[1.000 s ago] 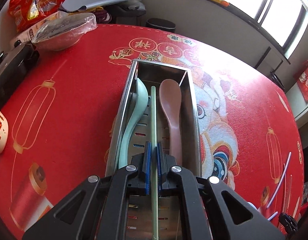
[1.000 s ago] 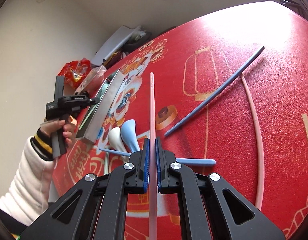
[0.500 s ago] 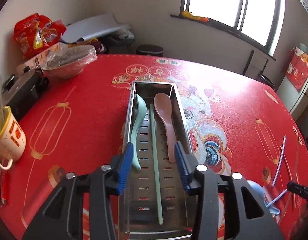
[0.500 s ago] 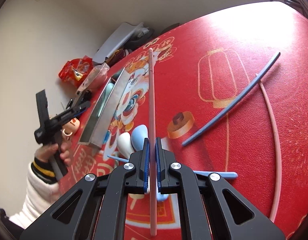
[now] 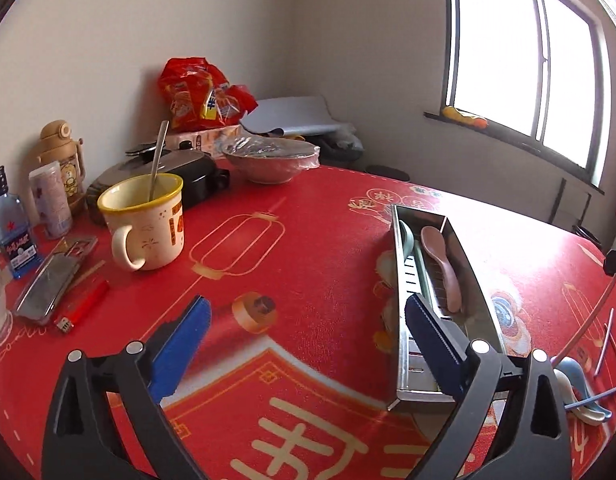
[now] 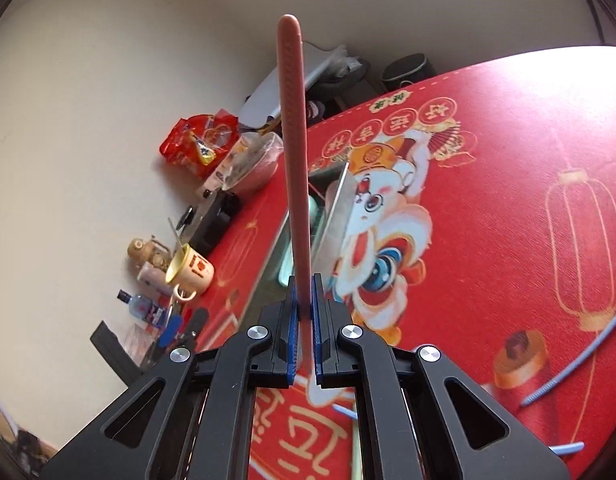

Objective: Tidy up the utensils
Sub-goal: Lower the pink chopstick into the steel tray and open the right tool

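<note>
Two risks stand out to me from here. First, the long pink plastic chopstick (image 6: 294, 168) is clenched between the blue pads of my right gripper (image 6: 303, 320) near one end only, so most of its length sticks out ahead of the jaws; I judge a quick swing could let it pivot or slide in the pads, and its far tip could knock the rim of the narrow stainless steel utensil tray (image 6: 340, 208) instead of dropping inside. Second, that tray already holds a pale green spoon (image 5: 406, 236), a pale green chopstick (image 5: 422, 268) and a pinkish-brown spoon (image 5: 442, 264) lying lengthwise, so a stick laid in at an angle could come to rest across them or ride up on the wall.

My left gripper (image 5: 304, 340) holds nothing; its jaws are opening wide over the red printed tablecloth (image 5: 288, 240), with only cloth showing between the pads. The tray sits just off its right finger, so a careless sweep that way could shove it.

Relative to the right gripper, the tray lies ahead and below, its near end just past the fingertips in the right wrist view, and the held chopstick points over it towards the table's far edge. More loose blue and pink sticks (image 5: 606, 336) and spoons (image 5: 580, 392) lie near the right-hand edge of the table
</note>
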A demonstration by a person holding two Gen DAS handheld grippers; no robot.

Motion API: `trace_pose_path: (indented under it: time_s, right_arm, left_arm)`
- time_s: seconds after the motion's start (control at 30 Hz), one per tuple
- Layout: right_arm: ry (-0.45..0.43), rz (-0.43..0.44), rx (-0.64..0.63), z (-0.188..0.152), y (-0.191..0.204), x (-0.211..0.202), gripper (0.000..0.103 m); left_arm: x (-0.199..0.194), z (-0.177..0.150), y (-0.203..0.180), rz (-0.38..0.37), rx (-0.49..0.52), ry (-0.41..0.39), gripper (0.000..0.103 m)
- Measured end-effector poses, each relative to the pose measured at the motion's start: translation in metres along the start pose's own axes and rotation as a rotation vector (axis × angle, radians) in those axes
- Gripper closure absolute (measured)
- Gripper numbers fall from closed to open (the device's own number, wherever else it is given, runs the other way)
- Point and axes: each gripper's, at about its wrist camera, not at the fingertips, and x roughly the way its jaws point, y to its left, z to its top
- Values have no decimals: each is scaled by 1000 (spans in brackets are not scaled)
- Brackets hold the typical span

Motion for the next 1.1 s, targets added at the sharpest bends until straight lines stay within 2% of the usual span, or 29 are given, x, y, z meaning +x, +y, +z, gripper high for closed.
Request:
trace_pose_path:
  time_s: [0.2, 0.37, 0.6, 0.9, 1.1]
  right_arm:
    - [-6, -3, -95, 25, 41, 14, 97]
    - [71, -20, -136, 28, 58, 48, 97]
    - [199, -57, -129, 17, 62, 109, 97]
    - [242, -137, -103, 18, 57, 161, 97]
    - [245, -169, -46, 16, 42, 177, 96]
  left_arm:
    - [5, 1, 2, -1, -11, 16, 7]
    - [10, 0, 4, 28, -24, 42, 6]
    - [10, -1, 5, 40, -30, 44, 6]
    - [12, -1, 10, 44, -57, 52, 6]
    - [13, 0, 10, 45, -54, 56, 6]
